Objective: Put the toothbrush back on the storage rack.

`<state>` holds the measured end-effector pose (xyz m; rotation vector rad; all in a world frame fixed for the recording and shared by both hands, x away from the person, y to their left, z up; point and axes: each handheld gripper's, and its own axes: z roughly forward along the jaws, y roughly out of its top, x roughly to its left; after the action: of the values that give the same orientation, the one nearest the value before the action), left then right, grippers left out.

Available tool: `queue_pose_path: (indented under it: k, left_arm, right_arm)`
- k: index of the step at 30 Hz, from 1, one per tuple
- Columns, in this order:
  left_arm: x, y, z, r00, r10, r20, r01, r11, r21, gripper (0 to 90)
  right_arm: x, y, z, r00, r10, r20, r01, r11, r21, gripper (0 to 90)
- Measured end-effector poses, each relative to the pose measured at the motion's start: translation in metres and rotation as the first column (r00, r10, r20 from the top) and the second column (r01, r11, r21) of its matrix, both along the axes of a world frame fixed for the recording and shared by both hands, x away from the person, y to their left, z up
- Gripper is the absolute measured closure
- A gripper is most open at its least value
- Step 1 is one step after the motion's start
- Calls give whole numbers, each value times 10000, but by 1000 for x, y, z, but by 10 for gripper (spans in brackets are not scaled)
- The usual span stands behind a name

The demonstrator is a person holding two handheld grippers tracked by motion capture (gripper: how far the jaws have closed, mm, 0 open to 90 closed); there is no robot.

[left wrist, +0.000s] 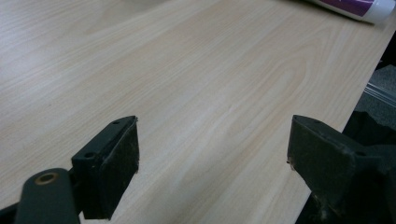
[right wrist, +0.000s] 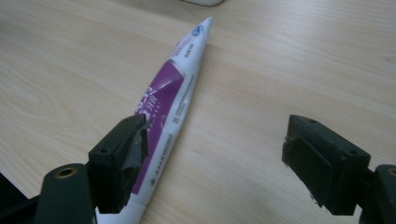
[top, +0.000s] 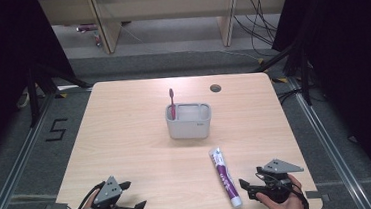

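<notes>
The table (top: 126,139) carries three items. The grey holder (top: 189,120) stands near its middle, with a red toothbrush (top: 172,103) already upright in the left compartment; the right compartment looks vacant. The toothpaste tube (top: 225,176) lies flat on the wood, in front of the holder and slightly to its right, cap end towards the near edge.

The right gripper (top: 253,188) sits just beside the tube's cap end, jaws spread wide and nothing held. The left gripper (top: 130,196) rests well to the left of the holder's front, also wide apart and empty.

Judgement: brush stowed, tube not yet grasped; lifting and placing remain.
</notes>
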<state>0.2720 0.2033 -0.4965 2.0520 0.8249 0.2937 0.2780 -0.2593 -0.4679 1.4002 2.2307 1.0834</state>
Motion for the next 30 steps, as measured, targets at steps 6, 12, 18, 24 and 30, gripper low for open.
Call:
queue_pose_path:
  k: [6,12,18,24,30]
  left_arm:
    - [-2,2,-3,9998,-181,-84,185,9989,427,160]
    - [-5,2,-3,9999,-19,-99,21,9999,156,160]
    - [-9,6,-4,9999,-111,-80,114,9991,417,160]
    - [-13,8,-4,9999,-49,-144,52,9997,234,160]
    - [-15,12,-6,9999,63,-106,-61,9999,159,160]
  right_arm:
    - [6,4,4,9986,468,241,-464,9987,-195,227]
    - [11,13,6,9985,544,-64,-545,9982,-263,226]
    - [15,20,5,9980,582,-265,-593,9972,-458,227]
    - [20,26,4,9958,769,-493,-796,9953,-555,222]
    - [22,32,8,9942,876,-631,-908,9946,-494,207]
